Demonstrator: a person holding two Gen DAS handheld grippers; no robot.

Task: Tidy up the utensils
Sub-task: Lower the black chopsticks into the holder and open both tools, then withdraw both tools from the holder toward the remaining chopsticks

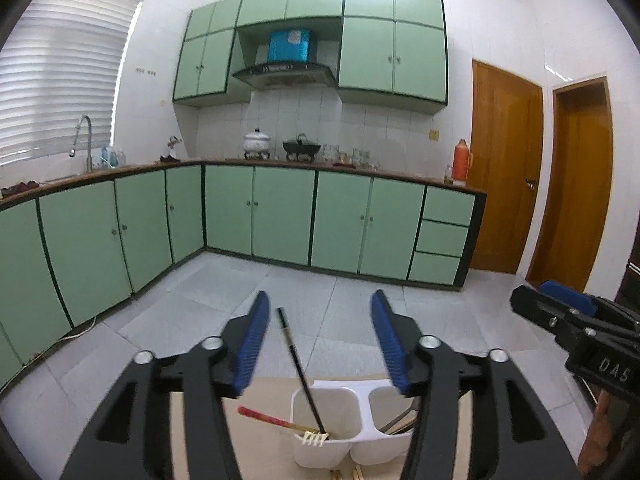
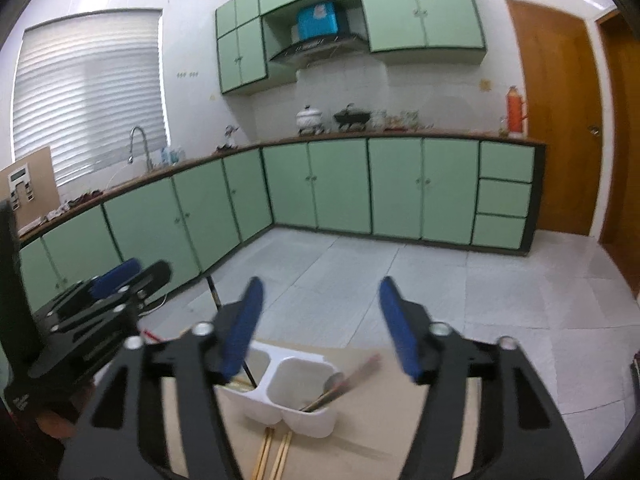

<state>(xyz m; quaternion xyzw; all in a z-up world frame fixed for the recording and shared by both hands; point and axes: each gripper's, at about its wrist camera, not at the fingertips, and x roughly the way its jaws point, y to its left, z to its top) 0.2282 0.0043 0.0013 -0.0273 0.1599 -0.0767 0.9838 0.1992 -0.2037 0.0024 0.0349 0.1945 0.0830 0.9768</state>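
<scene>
A white two-compartment utensil holder (image 1: 362,446) (image 2: 316,420) stands on a tan table (image 1: 264,396) (image 2: 372,436). In the left wrist view a black chopstick (image 1: 301,368) and a red-handled fork (image 1: 276,422) lean in its left compartment. In the right wrist view a spoon and sticks (image 2: 340,388) lean in its right compartment. Two wooden chopsticks (image 2: 274,456) lie on the table in front of it. My left gripper (image 1: 318,344) is open and empty above the holder. My right gripper (image 2: 320,320) is open and empty above it too.
Green kitchen cabinets (image 1: 280,216) run along the far walls, with a sink tap (image 1: 82,136) at left. Two wooden doors (image 1: 504,164) stand at right. Tiled floor (image 2: 400,276) lies beyond the table edge. Each gripper shows at the side of the other's view (image 1: 576,320) (image 2: 96,300).
</scene>
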